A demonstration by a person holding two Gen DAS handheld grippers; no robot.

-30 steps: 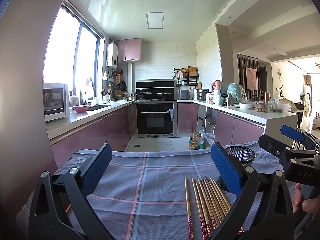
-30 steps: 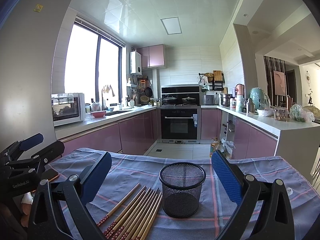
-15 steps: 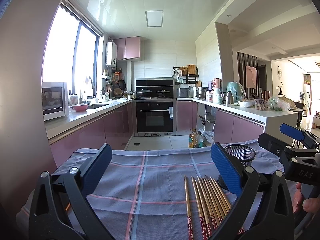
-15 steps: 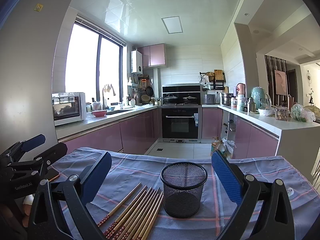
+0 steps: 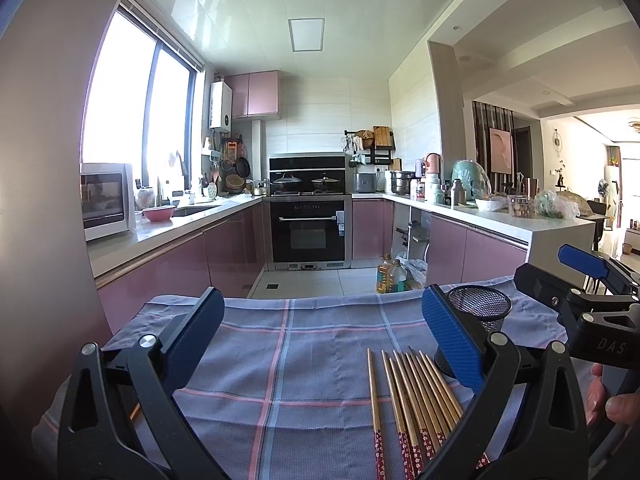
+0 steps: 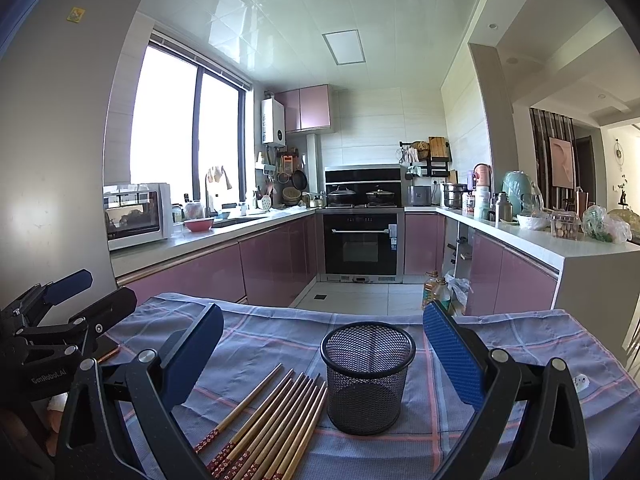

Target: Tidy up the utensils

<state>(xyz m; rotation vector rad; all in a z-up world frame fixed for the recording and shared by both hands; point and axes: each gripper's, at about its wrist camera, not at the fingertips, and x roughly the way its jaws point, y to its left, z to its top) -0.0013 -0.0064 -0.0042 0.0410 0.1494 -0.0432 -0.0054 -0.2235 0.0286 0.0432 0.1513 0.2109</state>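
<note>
1. Nearest the left wrist camera, the left gripper (image 5: 324, 332) hovers over the table with its two blue-padded fingers spread wide apart and nothing between them.
2. Nearest the right wrist camera, the right gripper (image 6: 324, 348) is likewise spread wide and holds nothing. It hangs above the table, not touching anything.
3. A bundle of wooden chopsticks (image 6: 268, 424) with red patterned ends lies flat on a blue checked tablecloth (image 6: 500, 340). They lie side by side, one a little apart on the left.
4. Just to the right of the chopsticks stands an upright black mesh cup (image 6: 368, 376). In the right wrist view it sits between that gripper's fingers but beyond their tips.
5. In the left wrist view the chopsticks (image 5: 412, 404) lie near that gripper's right finger, with the mesh cup (image 5: 480, 312) partly hidden behind it.
6. Beyond the table is a kitchen with pink cabinets (image 6: 280, 256), a black oven (image 6: 360, 244), and a white microwave (image 6: 136, 216) by a bright window.
</note>
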